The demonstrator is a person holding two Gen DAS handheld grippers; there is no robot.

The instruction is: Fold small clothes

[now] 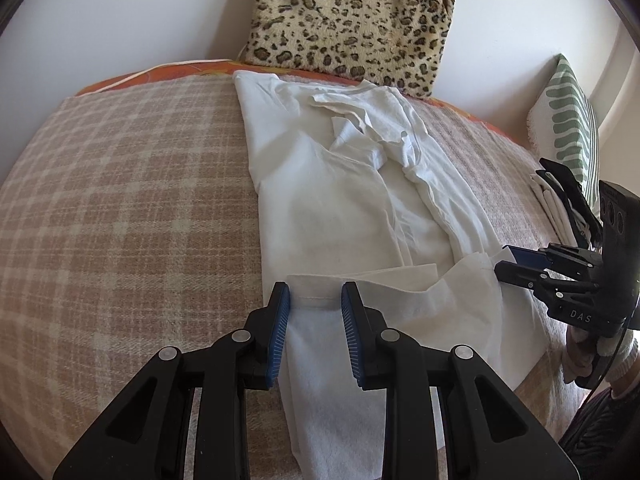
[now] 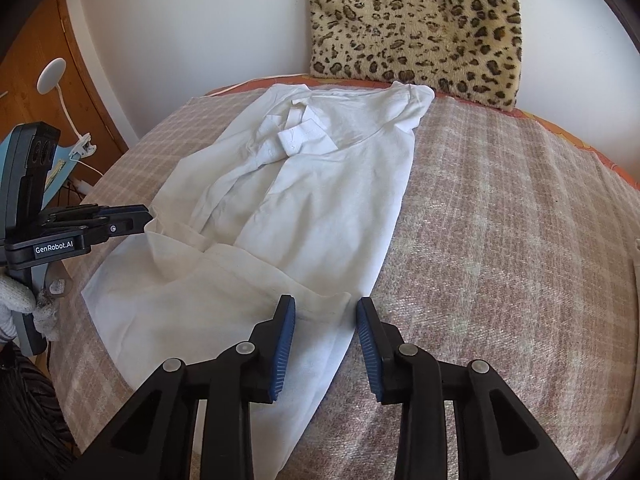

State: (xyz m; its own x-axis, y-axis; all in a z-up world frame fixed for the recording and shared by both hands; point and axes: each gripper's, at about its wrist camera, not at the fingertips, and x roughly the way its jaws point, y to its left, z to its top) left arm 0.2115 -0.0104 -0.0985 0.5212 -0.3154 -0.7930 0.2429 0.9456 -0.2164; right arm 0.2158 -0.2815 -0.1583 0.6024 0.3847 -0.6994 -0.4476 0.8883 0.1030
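A white shirt lies lengthwise on the plaid blanket, with its collar end towards the far cushion. Its sides are folded inward, and a flap at the near end lies doubled over the body. My left gripper hovers at that flap's hem, and flat cloth shows in the gap between its blue pads. From the right wrist view, the left gripper sits at the shirt's left edge. My right gripper stands open over the flap's right corner, its pads clear of the cloth. The right gripper reaches in from the right.
A leopard-print cushion leans on the wall behind the shirt. A green-patterned pillow and a small stack of folded clothes sit at the bed's right. Wooden furniture with a white lamp stands at the left.
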